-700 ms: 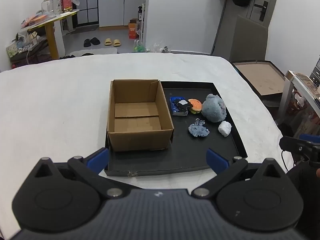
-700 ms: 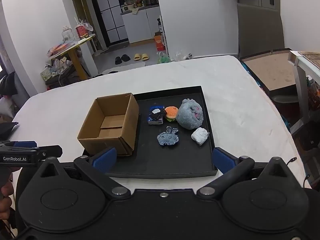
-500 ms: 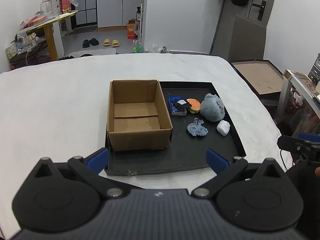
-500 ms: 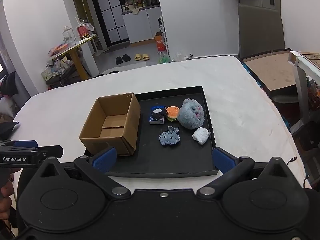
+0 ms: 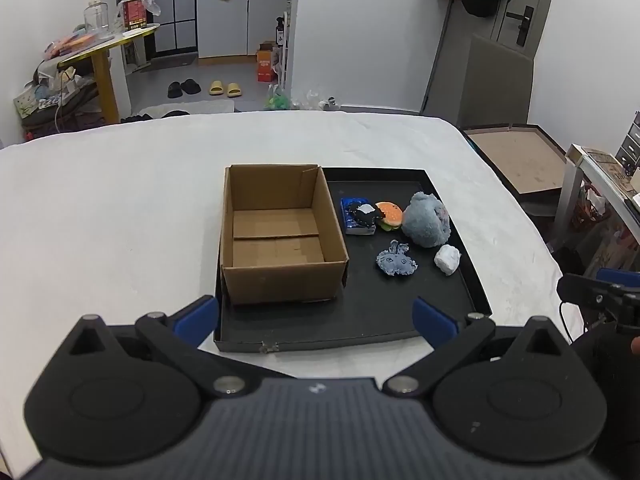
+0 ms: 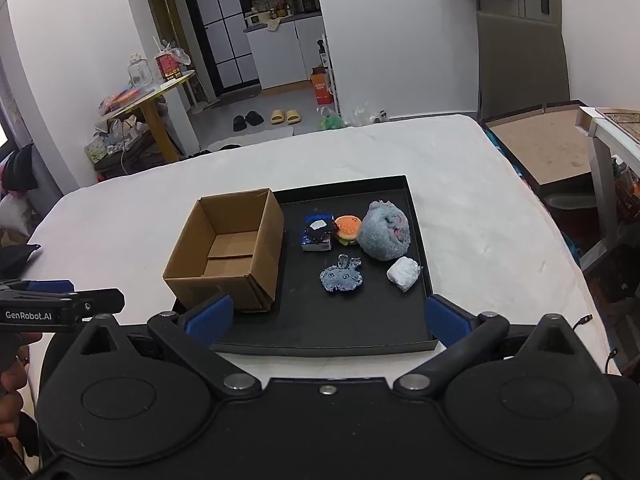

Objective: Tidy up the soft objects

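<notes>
An open cardboard box (image 5: 276, 236) (image 6: 230, 248) stands empty on the left half of a black tray (image 5: 360, 320) (image 6: 320, 332). To its right lie a blue packet with a black toy on it (image 5: 357, 216) (image 6: 317, 232), a burger plush (image 5: 390, 216) (image 6: 350, 230), a grey-blue fluffy plush (image 5: 426, 220) (image 6: 384, 236), a denim patch toy (image 5: 396, 263) (image 6: 341, 278) and a small white bundle (image 5: 447, 259) (image 6: 403, 273). My left gripper (image 5: 316, 316) hovers open before the tray's near edge. My right gripper (image 6: 326, 316) is open too, nothing between its fingers.
The tray rests on a white cloth-covered table (image 5: 100, 220). Past the table's right edge stand a brown framed board (image 5: 516, 164) and a side table (image 5: 600, 172). A yellow table with clutter (image 5: 100, 44), slippers and kitchen cabinets lie beyond the far edge.
Both views shift slightly; the tray and its objects sit a little further off. Nothing on the tray has moved, and both grippers stay open.
</notes>
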`<state>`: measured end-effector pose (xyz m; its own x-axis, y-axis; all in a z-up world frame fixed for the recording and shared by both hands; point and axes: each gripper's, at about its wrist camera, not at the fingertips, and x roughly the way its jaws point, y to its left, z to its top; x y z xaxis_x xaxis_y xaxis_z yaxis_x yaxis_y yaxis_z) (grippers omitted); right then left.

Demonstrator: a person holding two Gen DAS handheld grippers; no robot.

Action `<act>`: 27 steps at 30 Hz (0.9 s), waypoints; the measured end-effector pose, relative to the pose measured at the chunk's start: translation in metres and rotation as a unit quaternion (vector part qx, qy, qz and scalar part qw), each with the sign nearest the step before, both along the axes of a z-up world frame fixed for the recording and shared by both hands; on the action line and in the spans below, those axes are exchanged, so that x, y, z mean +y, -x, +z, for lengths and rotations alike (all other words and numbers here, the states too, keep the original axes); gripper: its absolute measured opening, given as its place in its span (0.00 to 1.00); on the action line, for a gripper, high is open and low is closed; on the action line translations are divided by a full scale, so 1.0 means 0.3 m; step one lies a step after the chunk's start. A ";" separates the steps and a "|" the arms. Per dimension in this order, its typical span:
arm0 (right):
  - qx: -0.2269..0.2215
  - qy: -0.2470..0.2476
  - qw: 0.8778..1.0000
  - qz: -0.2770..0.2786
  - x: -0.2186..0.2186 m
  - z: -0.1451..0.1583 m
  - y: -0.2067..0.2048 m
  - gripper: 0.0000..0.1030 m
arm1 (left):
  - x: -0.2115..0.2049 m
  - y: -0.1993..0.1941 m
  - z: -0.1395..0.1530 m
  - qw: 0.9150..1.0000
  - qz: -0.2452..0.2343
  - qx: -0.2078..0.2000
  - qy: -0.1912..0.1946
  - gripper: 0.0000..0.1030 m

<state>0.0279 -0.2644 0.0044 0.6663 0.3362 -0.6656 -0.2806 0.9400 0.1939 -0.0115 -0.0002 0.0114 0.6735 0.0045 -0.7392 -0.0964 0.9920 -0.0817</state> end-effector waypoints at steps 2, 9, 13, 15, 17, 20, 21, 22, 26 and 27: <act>-0.001 0.000 1.000 0.000 -0.002 0.004 0.001 1.00 | 0.003 0.000 0.004 1.000 0.000 0.000 0.001 1.00; -0.006 0.002 1.000 -0.003 -0.002 0.007 0.010 1.00 | -0.004 0.000 0.015 1.000 -0.004 -0.002 0.002 1.00; -0.007 0.003 1.000 -0.002 -0.005 0.008 0.012 1.00 | -0.005 0.008 0.022 1.000 -0.004 -0.004 0.000 1.00; -0.007 0.002 1.000 -0.002 -0.005 0.008 0.010 1.00 | -0.004 0.008 0.025 1.000 -0.003 -0.004 0.000 1.00; -0.007 0.002 1.000 -0.003 -0.004 0.008 0.012 1.00 | -0.003 0.009 0.024 1.000 -0.004 -0.004 0.000 1.00; -0.008 0.003 1.000 -0.002 -0.004 0.007 0.013 1.00 | -0.005 0.010 0.025 1.000 -0.004 -0.006 -0.004 1.00; -0.008 0.003 1.000 -0.002 -0.004 0.010 0.013 1.00 | -0.006 0.010 0.027 1.000 -0.004 -0.006 -0.006 1.00; -0.009 0.003 1.000 -0.002 -0.005 0.010 0.013 1.00 | -0.005 0.009 0.029 1.000 -0.004 -0.006 -0.006 1.00; -0.008 0.004 1.000 -0.004 -0.007 0.015 0.014 1.00 | -0.001 0.009 0.030 1.000 -0.003 -0.007 -0.005 1.00; -0.007 0.004 1.000 -0.004 -0.006 0.019 0.011 1.00 | -0.001 0.010 0.031 1.000 -0.004 -0.007 -0.005 1.00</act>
<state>0.0246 -0.2660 0.0101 0.6788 0.3248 -0.6586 -0.2755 0.9440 0.1816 -0.0144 -0.0005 0.0206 0.6834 0.0063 -0.7300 -0.0877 0.9934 -0.0736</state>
